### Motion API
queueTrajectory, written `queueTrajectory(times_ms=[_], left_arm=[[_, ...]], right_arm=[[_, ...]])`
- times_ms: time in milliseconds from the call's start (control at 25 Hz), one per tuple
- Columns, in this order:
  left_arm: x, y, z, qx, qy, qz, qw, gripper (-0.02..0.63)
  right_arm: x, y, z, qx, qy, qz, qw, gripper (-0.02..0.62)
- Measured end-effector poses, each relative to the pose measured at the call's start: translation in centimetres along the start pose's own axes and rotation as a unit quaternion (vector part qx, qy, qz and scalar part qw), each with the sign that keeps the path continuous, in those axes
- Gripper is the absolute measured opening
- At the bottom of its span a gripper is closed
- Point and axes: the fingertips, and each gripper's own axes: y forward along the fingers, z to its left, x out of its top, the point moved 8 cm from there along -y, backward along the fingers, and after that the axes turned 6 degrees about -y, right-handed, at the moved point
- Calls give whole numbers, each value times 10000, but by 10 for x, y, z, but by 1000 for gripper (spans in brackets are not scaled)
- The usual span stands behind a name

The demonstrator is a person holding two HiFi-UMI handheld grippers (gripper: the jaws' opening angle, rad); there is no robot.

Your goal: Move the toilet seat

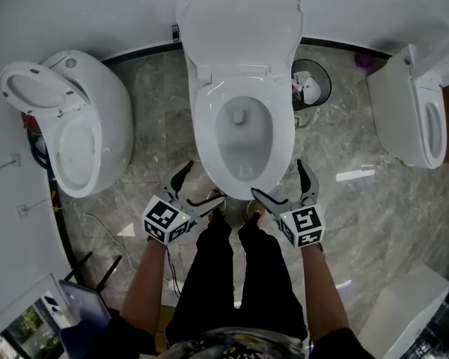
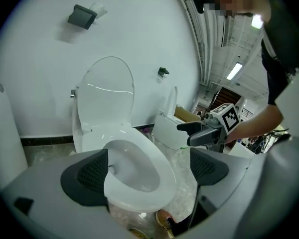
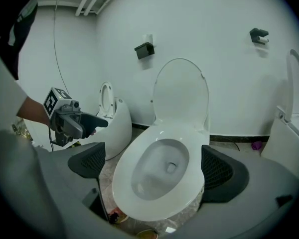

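A person in black trousers point(image 1: 236, 275) stands facing a white toilet point(image 1: 243, 144), a tool in each hand. The seat point(image 1: 283, 133) lies flat on the bowl, and the lid point(image 1: 239, 21) stands upright against the wall. The left tool point(image 1: 200, 184) and the right tool point(image 1: 280, 179) hang close to the bowl's front edge, one on each side of the person's legs. Both have their jaws spread wide and grip nothing. Each gripper view shows the front of the seat between the pads and beyond them. A second toilet point(image 1: 97, 118) sits to the left with its lid raised, and a third point(image 1: 404, 103) sits to the right. A bin point(image 1: 314, 84) stands on the marble floor point(image 1: 359, 215) by the wall, just right of the centre toilet.
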Motion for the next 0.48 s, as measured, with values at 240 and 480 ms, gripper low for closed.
queueTrajectory(times_ms=[240, 480], left_arm=[[-41, 20, 22, 78, -322, 103, 9994, 497], [-81, 43, 36, 79, -822, 231, 9963, 497]], right_arm=[[-38, 31, -3, 39, 148, 229, 9996, 583], [-92, 50, -19, -80, 549, 484, 9973, 583]])
